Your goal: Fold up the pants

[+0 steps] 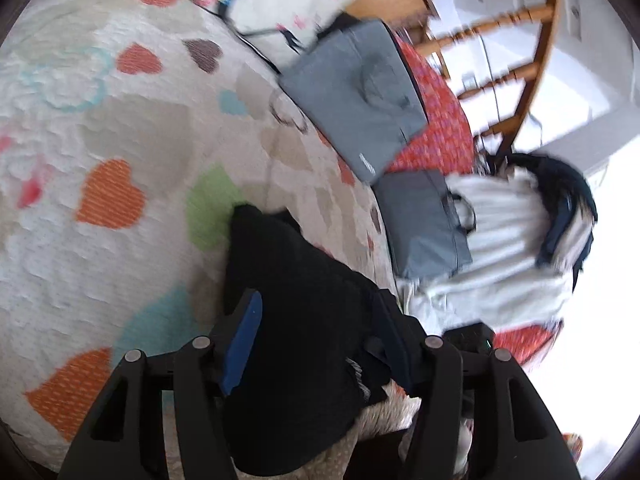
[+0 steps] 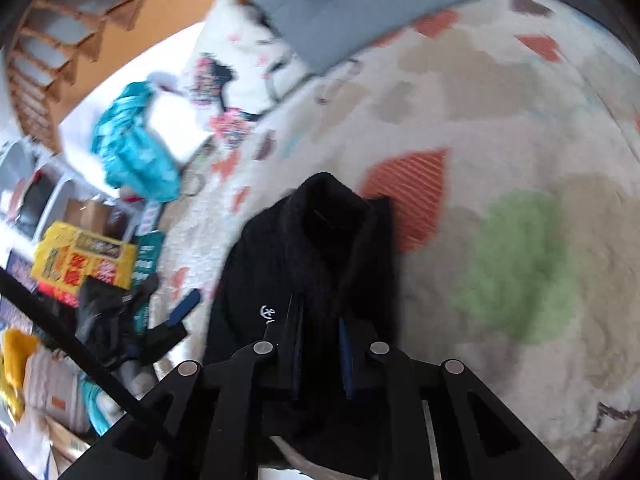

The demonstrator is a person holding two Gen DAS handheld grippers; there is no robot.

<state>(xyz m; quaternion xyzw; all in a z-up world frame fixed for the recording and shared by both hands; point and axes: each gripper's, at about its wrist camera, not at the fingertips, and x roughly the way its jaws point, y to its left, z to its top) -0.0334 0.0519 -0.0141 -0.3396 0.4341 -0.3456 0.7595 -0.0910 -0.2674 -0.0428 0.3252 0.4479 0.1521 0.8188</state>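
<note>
White anchor logo point(image 2: 269, 313), black pants point(image 2: 312, 248)

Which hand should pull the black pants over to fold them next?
Probably the right. The right gripper looks pinched shut on the black pants, while the left gripper stands wider, with the pants only lying between its fingers.

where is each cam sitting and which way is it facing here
Left wrist: sits on the left gripper, looking forward and down along its fingers at black pants on a heart-patterned bedspread; its own two fingers show, standing apart around the cloth.
Right wrist: sits on the right gripper, looking down at the black pants; its fingers show, closed on the fabric.
Shared: the pants, the bedspread and a grey bag.
</note>
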